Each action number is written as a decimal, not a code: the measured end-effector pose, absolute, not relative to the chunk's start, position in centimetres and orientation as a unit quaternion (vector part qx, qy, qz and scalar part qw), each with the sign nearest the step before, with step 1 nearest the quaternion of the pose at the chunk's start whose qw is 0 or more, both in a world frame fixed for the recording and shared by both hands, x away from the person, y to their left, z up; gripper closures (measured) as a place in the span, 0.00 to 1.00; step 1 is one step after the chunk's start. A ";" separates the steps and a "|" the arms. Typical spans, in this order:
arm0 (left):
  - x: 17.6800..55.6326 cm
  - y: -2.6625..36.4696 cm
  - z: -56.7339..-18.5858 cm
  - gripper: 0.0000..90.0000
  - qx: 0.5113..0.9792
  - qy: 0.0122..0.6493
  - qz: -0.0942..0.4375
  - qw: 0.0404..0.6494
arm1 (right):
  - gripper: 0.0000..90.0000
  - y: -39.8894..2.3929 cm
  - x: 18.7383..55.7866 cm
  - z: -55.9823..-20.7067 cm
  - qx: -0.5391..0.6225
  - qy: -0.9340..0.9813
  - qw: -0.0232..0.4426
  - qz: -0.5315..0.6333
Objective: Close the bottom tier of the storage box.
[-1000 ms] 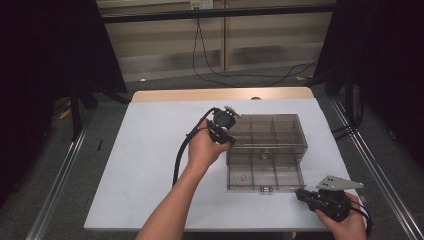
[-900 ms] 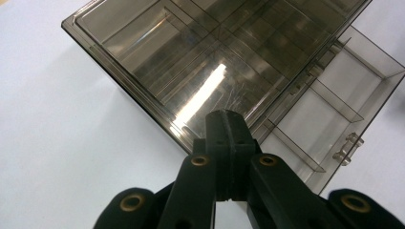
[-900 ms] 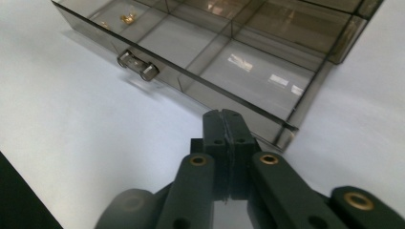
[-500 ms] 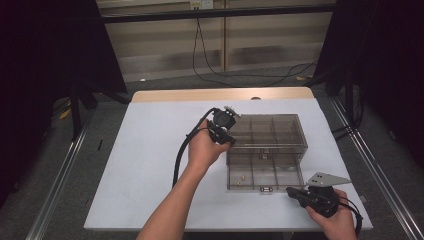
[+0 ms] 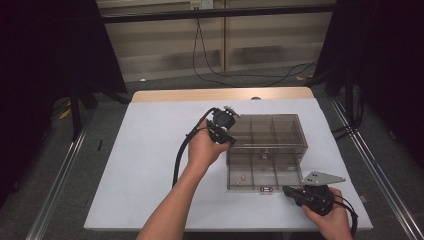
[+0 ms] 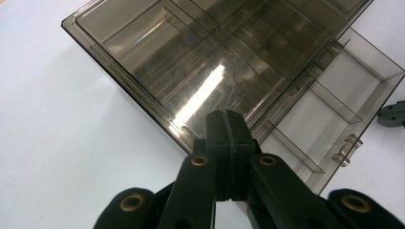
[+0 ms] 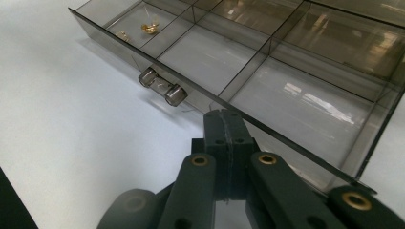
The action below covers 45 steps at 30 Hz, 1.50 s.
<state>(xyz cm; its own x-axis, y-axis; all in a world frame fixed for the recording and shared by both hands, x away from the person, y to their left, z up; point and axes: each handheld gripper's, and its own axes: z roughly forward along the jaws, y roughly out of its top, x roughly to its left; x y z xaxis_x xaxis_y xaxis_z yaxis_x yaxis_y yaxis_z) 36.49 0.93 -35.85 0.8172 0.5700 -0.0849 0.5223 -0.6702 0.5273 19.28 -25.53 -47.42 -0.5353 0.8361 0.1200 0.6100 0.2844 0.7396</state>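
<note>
From above, one smoky clear plastic drawer box [image 5: 272, 132] sits mid-table, its single drawer [image 5: 264, 172] pulled out. The left gripper [image 5: 223, 131], jaws closed and empty, rests at the box's corner. The right gripper [image 5: 292, 192], also closed and empty, sits by the drawer front. Its view shows one handle [image 7: 162, 88] and two small gold pieces [image 7: 150, 27].

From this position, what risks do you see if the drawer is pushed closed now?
1. The right tool is shut and sits by the front right corner of the open drawer, away from its handle; an off-centre push may skew and jam it.
2. The left tool only rests shut against the cabinet, so the cabinet may slide on the smooth table.
3. The small gold pieces may scatter.
</note>
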 end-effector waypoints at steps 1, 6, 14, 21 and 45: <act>36.5 0.9 -35.9 1.00 0.913 0.299 0.043 0.275 | 1.00 -25.5 19.3 -47.5 0.458 0.788 0.148 0.385; 36.6 1.0 -35.9 1.00 0.913 0.297 0.040 0.276 | 1.00 -25.1 19.4 -47.6 0.458 0.790 0.147 0.380; 36.6 1.1 -35.9 1.00 0.912 0.299 0.037 0.277 | 1.00 -24.8 19.9 -47.7 0.459 0.787 0.150 0.384; 36.6 1.0 -35.9 1.00 0.913 0.298 0.041 0.276 | 1.00 -24.3 20.3 -47.8 0.459 0.787 0.145 0.386; 36.5 0.9 -35.9 1.00 0.911 0.301 0.042 0.279 | 1.00 -23.0 21.6 -47.8 0.452 0.787 0.147 0.394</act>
